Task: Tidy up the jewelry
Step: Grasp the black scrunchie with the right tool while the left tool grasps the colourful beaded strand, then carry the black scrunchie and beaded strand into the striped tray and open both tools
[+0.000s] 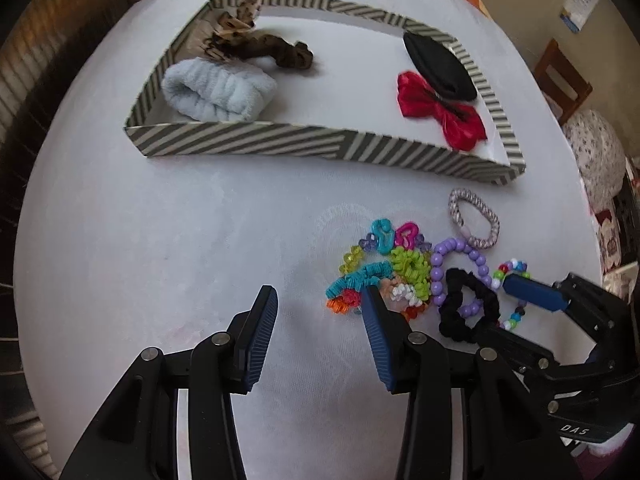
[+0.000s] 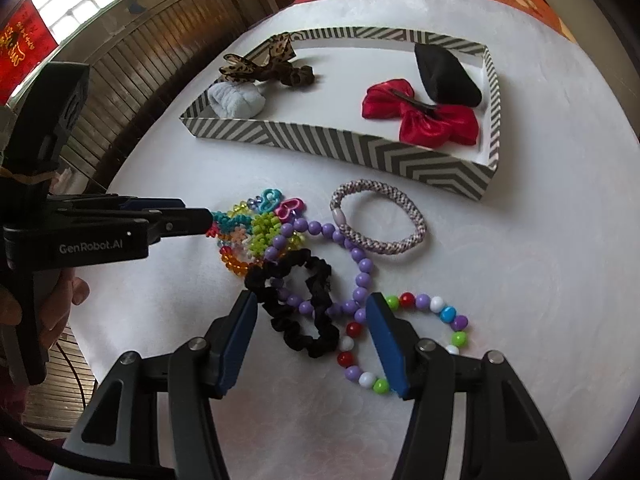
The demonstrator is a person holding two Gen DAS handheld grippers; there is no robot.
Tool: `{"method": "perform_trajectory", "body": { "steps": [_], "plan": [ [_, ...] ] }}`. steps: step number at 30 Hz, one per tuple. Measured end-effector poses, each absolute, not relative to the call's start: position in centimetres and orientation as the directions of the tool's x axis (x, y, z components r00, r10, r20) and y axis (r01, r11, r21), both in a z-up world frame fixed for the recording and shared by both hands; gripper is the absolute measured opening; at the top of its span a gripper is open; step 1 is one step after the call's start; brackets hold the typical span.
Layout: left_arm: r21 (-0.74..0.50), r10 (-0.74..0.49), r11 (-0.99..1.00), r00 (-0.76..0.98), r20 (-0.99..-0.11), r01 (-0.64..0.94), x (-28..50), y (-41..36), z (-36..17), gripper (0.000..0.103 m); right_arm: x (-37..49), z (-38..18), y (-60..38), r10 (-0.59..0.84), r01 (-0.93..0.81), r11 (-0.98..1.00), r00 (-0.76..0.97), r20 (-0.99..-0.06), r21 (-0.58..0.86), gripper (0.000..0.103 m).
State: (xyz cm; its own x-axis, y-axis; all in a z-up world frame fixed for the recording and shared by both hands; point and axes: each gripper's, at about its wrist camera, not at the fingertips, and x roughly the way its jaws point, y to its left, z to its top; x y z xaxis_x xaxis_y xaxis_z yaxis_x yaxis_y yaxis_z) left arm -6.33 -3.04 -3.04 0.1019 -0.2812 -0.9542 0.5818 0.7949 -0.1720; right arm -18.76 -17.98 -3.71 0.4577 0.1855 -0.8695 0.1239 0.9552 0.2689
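Evidently, a pick was being prepared: the right gripper (image 2: pixel 312 320), fingers spread, was placed around the black scrunchie (image 2: pixel 304 312) on the counter (image 2: pixel 500 264); the left gripper (image 1: pixel 320 312) was open too. Closing, then carrying to the striped tray (image 2: pixel 360 148), was called for.

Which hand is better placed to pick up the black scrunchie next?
Right. The right tool is open directly over the black scrunchie; the left tool sits at the colorful beads.

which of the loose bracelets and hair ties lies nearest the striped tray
The braided pink-and-white hair tie. It lies just off the striped tray's front wall; the beaded bracelets and black scrunchie sit farther back.
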Motion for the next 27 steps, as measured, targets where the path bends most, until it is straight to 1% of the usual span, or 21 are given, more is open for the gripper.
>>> {"method": "perform_trajectory", "body": {
  "steps": [6,7,8,9,10,11,14,19,27],
  "plan": [
    [-0.197,-0.288,0.793,0.07,-0.955,0.576,-6.3,-3.7,-3.9,0.036,-18.7,-4.2,-17.7,0.184,0.122,0.957,0.45,-0.874,0.264,0.059],
    [-0.2,-0.291,0.793,0.07,-0.954,0.575,-6.2,-3.8,-3.9,0.036,-18.6,-4.4,-17.6,0.186,0.118,0.957,0.448,-0.875,0.263,0.052],
    [-0.208,-0.301,0.788,0.069,-0.951,0.579,-6.3,-3.9,-3.9,0.036,-18.6,-4.5,-17.4,0.19,0.11,0.958,0.444,-0.876,0.264,0.043],
    [-0.214,-0.307,0.784,0.065,-0.949,0.583,-6.3,-3.9,-3.9,0.034,-18.6,-4.6,-17.3,0.19,0.104,0.96,0.444,-0.876,0.261,0.039],
    [-0.226,-0.319,0.777,0.058,-0.946,0.588,-6.4,-4.0,-3.8,0.021,-18.7,-4.7,-17.1,0.189,0.098,0.961,0.444,-0.876,0.257,0.03],
    [-0.23,-0.323,0.772,0.054,-0.945,0.592,-6.5,-4.2,-3.9,0.012,-18.6,-4.8,-17.0,0.189,0.091,0.963,0.443,-0.876,0.254,0.021],
    [-0.223,-0.333,0.769,0.078,-0.94,0.6,-6.8,-4.4,-3.6,0.007,-18.9,-4.6,-16.8,0.196,0.082,0.962,0.45,-0.871,0.259,0.012],
    [-0.239,-0.372,0.759,0.103,-0.922,0.605,-7.4,-3.8,-1.6,0.005,-19.5,-3.1,-17.2,0.192,0.074,0.963,0.479,-0.856,0.258,0.009],
    [-0.252,-0.442,0.737,0.165,-0.882,0.627,-7.3,-3.7,3.6,0.005,-20.4,0.3,-18.0,0.194,0.079,0.958,0.534,-0.823,0.276,0.009]
  ]
}}
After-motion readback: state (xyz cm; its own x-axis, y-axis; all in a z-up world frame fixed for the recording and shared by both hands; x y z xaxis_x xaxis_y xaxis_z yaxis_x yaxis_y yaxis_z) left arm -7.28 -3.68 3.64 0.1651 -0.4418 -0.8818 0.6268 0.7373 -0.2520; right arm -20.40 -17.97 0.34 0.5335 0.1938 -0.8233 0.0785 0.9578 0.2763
